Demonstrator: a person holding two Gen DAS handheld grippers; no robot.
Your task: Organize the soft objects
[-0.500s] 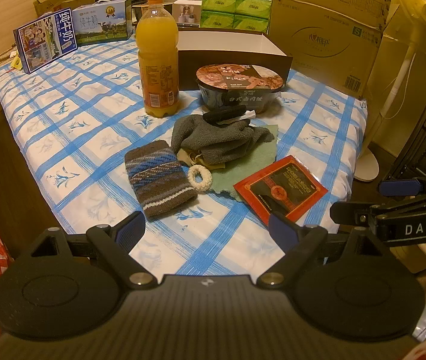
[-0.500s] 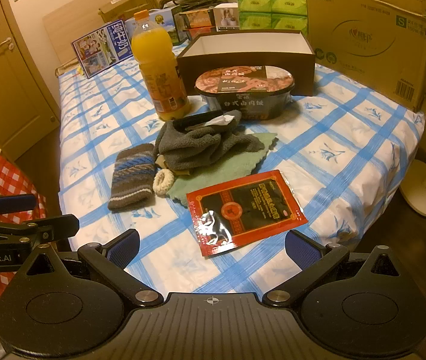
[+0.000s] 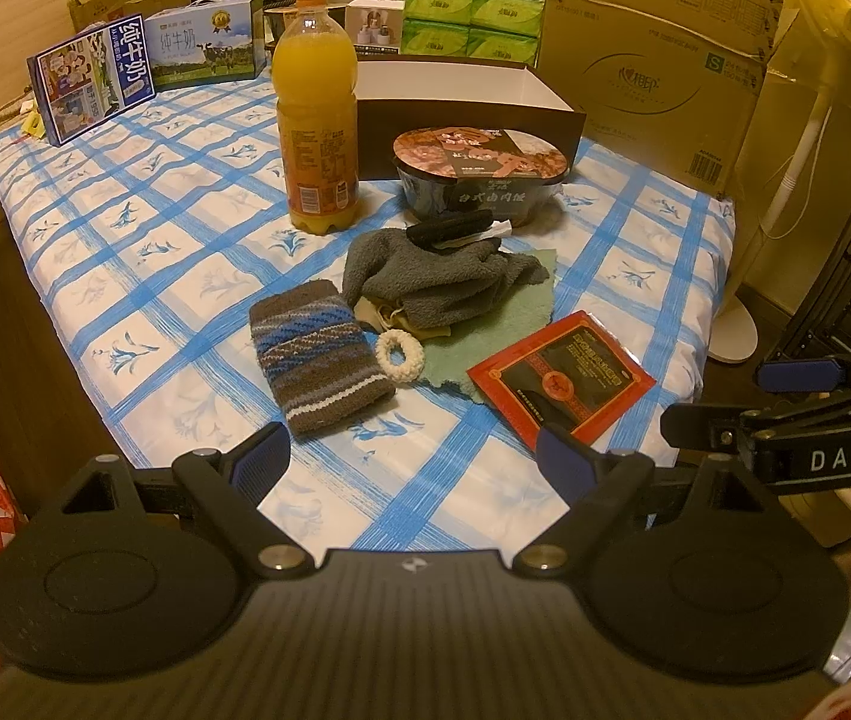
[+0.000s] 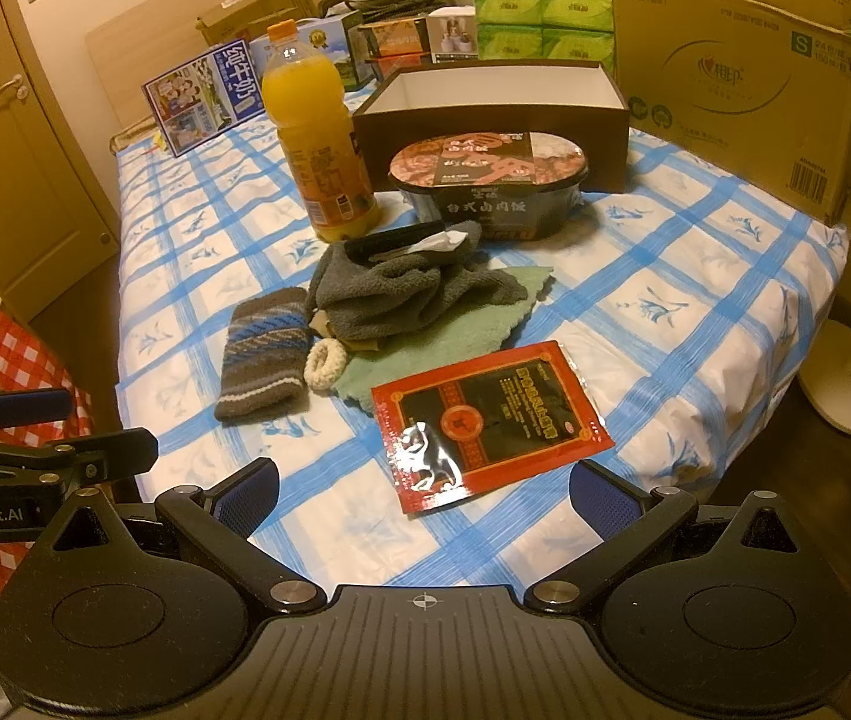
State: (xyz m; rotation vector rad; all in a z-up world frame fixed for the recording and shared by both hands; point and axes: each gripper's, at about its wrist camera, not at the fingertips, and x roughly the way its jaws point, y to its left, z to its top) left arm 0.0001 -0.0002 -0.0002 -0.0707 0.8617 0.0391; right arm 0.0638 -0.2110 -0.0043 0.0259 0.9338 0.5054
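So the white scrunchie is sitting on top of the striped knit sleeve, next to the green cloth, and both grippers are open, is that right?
Not quite. The white scrunchie lies on the bedsheet beside the striped knit sleeve, not on top of it, as the left wrist view shows. It is next to the green cloth, and the left gripper and right gripper are open.

Two matching black hand-held grippers, blue pads on the fingers.

Left hand-held gripper (image 3: 412, 461): matte black body, ribbed centre plate with small white crosshair mark, two round disc housings, silver pivot screws, angular black arms ending in ribbed blue pads (image 3: 260, 461). Right hand-held gripper (image 4: 423, 490): same build, same silver screws and crosshair. Side-on it shows a black bar with white "DAS" lettering; the left one's side reads "enRobot.AI" in white, cut off at frame edge.
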